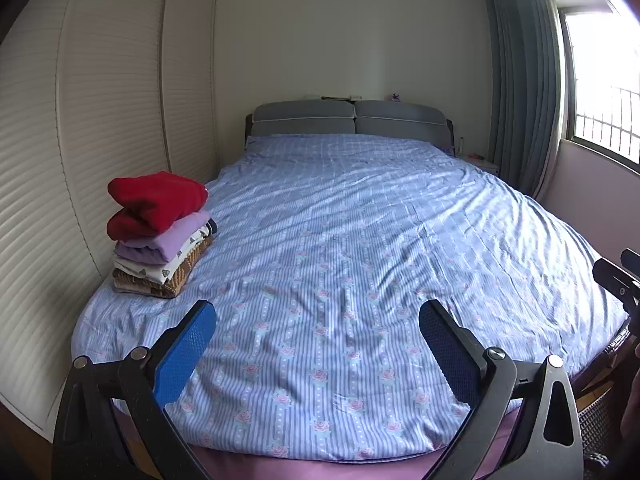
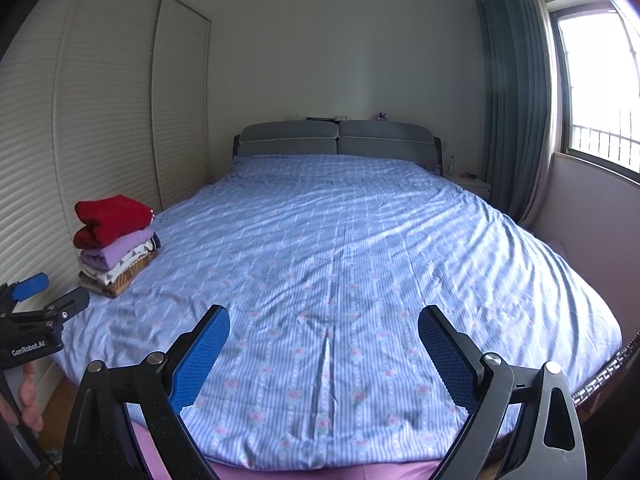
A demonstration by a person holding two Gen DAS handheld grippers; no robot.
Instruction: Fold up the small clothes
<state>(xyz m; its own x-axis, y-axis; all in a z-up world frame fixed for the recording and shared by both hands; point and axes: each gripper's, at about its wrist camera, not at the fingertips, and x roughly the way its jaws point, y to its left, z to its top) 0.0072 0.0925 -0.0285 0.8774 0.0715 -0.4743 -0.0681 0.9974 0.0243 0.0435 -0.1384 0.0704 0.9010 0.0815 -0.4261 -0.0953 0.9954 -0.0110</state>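
- Left gripper [image 1: 318, 344]: held at the near end of the bed, above the cover; its blue-padded fingers [image 1: 185, 354] are spread wide apart with nothing between them. It is also seen from the side at the left edge of the right wrist view [image 2: 50, 294], where a hand [image 2: 28, 398] is partly seen below it.
- Right gripper [image 2: 324, 346]: held at the near end of the bed, to the right of the left gripper; its blue-padded fingers [image 2: 200, 360] are likewise set wide apart and empty. Part of it is caught at the right edge of the left wrist view [image 1: 618, 280].
- Stack of folded clothes [image 1: 160, 234]: placed on the left side of the bed, near the left edge, well apart from both grippers. A red garment [image 1: 154, 204] is laid on top, a lilac one [image 1: 168, 240] under it, then a white patterned piece [image 1: 176, 258], with a brown patterned piece [image 1: 180, 278] at the bottom.
- Bed cover [image 1: 360, 240]: blue striped with small pink flowers, creased, spread over the whole bed; a pink sheet [image 1: 280, 468] is shown under its near hem.
- Headboard [image 1: 348, 118]: grey, padded, in two sections, at the far end.
- Wardrobe doors [image 1: 100, 120]: cream, slatted, along the left.
- Curtain [image 1: 524, 92]: grey-green, drawn back at the far right, beside a window [image 1: 604, 92].
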